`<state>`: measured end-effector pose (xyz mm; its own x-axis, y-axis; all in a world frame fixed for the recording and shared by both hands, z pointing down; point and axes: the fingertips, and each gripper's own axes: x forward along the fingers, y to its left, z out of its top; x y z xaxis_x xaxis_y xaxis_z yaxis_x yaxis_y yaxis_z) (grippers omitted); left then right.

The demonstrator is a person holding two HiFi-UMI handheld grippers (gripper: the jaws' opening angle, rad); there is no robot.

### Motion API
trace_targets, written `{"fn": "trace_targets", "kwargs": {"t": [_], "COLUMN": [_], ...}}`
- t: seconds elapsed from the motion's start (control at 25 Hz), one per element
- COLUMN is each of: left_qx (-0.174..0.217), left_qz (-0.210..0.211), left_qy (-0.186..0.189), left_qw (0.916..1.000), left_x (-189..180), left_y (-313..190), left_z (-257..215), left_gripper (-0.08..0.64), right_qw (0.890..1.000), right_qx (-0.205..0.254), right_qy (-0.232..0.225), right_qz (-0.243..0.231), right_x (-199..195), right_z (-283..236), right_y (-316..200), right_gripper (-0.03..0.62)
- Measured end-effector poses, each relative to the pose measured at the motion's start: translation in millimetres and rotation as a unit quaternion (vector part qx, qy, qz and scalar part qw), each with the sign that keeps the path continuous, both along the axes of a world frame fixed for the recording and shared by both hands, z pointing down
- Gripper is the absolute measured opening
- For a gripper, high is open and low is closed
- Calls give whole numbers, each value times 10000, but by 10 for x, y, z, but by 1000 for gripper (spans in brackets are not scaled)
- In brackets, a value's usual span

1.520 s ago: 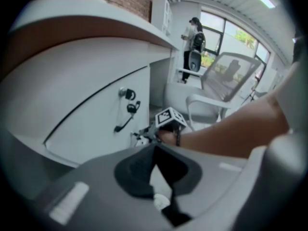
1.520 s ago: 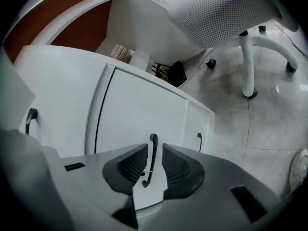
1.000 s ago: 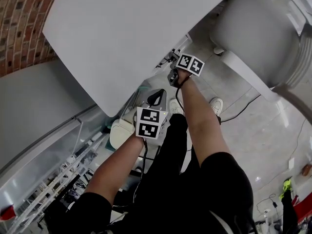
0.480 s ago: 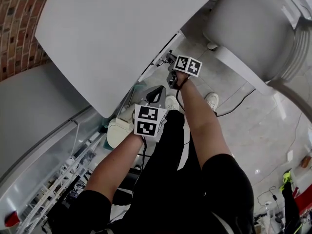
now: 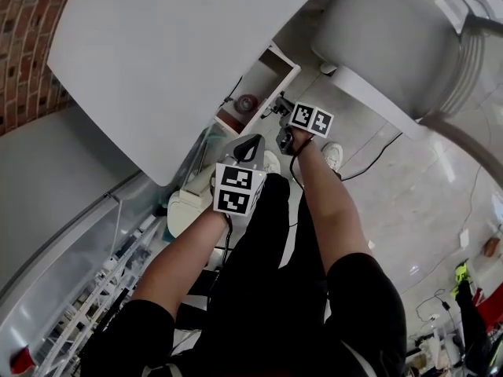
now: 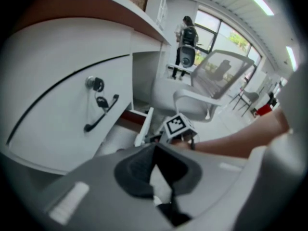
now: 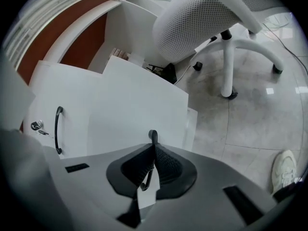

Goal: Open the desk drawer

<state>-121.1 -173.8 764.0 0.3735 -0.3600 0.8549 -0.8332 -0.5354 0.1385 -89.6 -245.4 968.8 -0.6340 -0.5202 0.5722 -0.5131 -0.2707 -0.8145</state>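
Note:
The white desk drawer (image 5: 277,93) stands pulled out from under the desk top (image 5: 173,61), and a small round item lies on its red-brown floor. My right gripper (image 5: 281,121) is at the drawer's front. In the right gripper view my right gripper (image 7: 153,146) is shut on the drawer's dark handle (image 7: 153,135), against the white drawer front (image 7: 139,109). My left gripper (image 5: 250,149) hangs lower and nearer to me, shut with nothing in it. In the left gripper view, past my left gripper (image 6: 155,148), the open drawer (image 6: 142,127) shows.
A grey mesh office chair (image 5: 409,45) stands right of the desk, its wheeled base (image 7: 227,52) on the tiled floor. A cabinet door with a dark handle (image 7: 57,129) and a key lock (image 7: 36,125) sits left of the drawer. A cable (image 5: 377,159) crosses the floor.
The drawer has slid out from under the desk top, and its inside now shows. My right gripper has moved back toward me with the handle. The left gripper has barely shifted.

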Motion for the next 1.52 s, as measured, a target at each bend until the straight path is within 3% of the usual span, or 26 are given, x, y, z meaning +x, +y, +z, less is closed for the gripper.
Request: {"fn": "trace_targets", "kwargs": {"t": [0.32, 0.4, 0.52, 0.6, 0.64, 0.72, 0.92, 1.24, 1.52], "left_qx": [-32, -48, -35, -14, 3, 55, 208, 775, 1109], "left_qz": [96, 65, -11, -54, -73, -142, -195, -67, -191], "left_qy": [66, 66, 60, 51, 46, 93, 517, 918, 1256], "left_qw": [9999, 9999, 10000, 10000, 10000, 9998, 9983, 9927, 9857], "left_x": [155, 152, 112, 98, 102, 151, 373, 776, 914], "left_y": [86, 112, 122, 124, 118, 82, -38, -296, -400], "left_z": [73, 82, 80, 51, 30, -25, -353, -1363, -2401], "left_gripper": [0, 0, 0, 0, 0, 0, -2, -2, -2], "right_qw": [9999, 9997, 9961, 9938, 9920, 9844, 9513, 9055, 8952], "right_qx": [-7, 70, 217, 317, 397, 675, 1458, 2116, 2578], "right_qy": [-161, 156, 787, 996, 1140, 1549, 2604, 3591, 3635], "right_qz": [-41, -145, -340, -371, -374, -488, -777, -797, -95], "right_x": [133, 171, 256, 319, 372, 520, 891, 1239, 1362], "right_z": [16, 12, -39, -140, -208, -400, -1261, -2942, -4365], "right_y": [111, 102, 108, 151, 172, 201, 315, 516, 506], "right_gripper": [14, 14, 74, 61, 17, 0, -2, -2, -2]}}
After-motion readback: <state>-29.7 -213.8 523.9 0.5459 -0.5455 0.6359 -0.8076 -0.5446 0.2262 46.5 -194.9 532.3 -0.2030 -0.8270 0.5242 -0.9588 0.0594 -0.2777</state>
